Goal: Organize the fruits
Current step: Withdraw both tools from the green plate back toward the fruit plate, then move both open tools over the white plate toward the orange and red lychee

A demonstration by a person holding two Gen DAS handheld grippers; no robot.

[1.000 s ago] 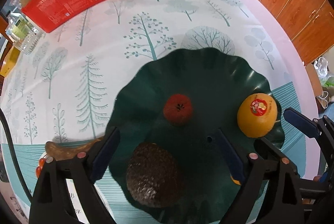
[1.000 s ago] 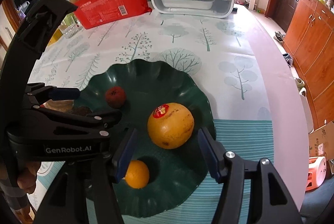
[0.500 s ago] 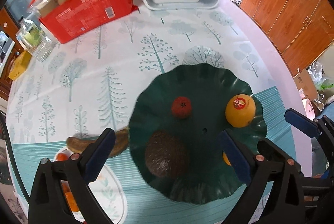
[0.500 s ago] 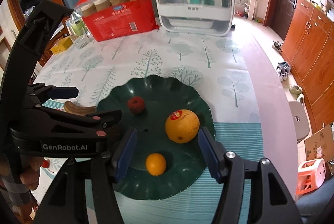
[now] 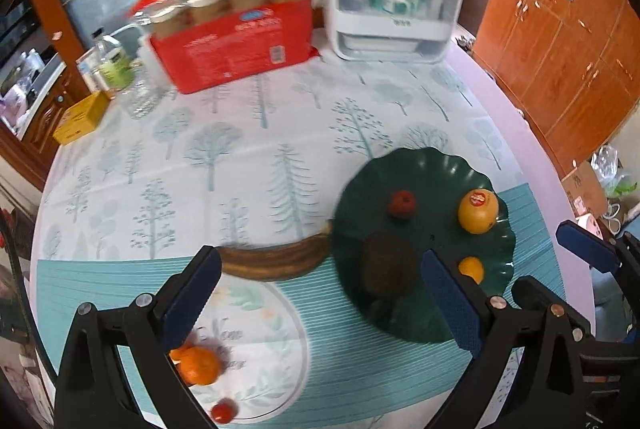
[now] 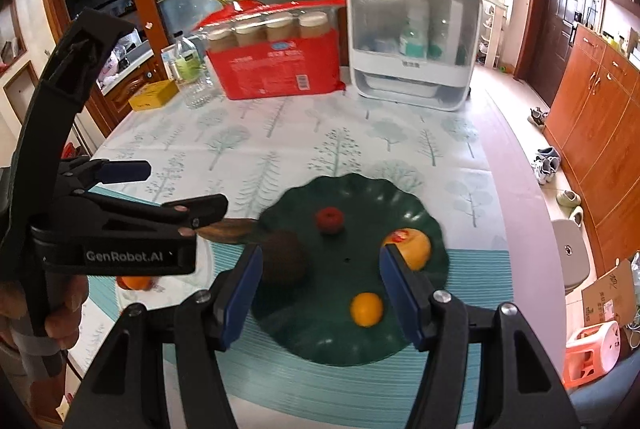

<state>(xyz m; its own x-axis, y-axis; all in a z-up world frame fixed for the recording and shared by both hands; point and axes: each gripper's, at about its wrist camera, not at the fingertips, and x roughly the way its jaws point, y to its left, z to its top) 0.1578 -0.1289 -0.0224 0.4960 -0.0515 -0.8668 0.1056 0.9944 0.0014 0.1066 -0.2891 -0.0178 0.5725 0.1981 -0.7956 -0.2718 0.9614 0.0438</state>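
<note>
A dark green wavy plate (image 5: 400, 165) (image 6: 360, 185) holds a red fruit (image 5: 403, 204) (image 6: 329, 220), a big yellow fruit with a sticker (image 5: 478, 211) (image 6: 412, 247), a small orange (image 5: 471, 268) (image 6: 366, 309) and a rough brown fruit (image 5: 390, 265) (image 6: 284, 257). A browned banana (image 5: 276, 263) lies on the cloth at the plate's left edge. A white printed plate (image 5: 256, 341) carries an orange (image 5: 198, 365) and a small red fruit (image 5: 223, 411). My left gripper (image 5: 320, 299) hangs open and empty above the gap between the plates. My right gripper (image 6: 320, 293) stands open over the green plate, holding nothing.
At the back of the table stand a red box of jars (image 5: 236, 45), a white lidded cabinet (image 5: 392, 9), bottles (image 5: 112, 69) and a yellow box (image 5: 80, 121). Wooden cupboards (image 6: 592, 117) run along the right beyond the table's edge. A hand (image 6: 60, 313) holds the left tool.
Both grippers have risen and drawn back from the green plate, so the fruits look smaller. The left view has swung left, bringing the banana and the white plate into sight.
</note>
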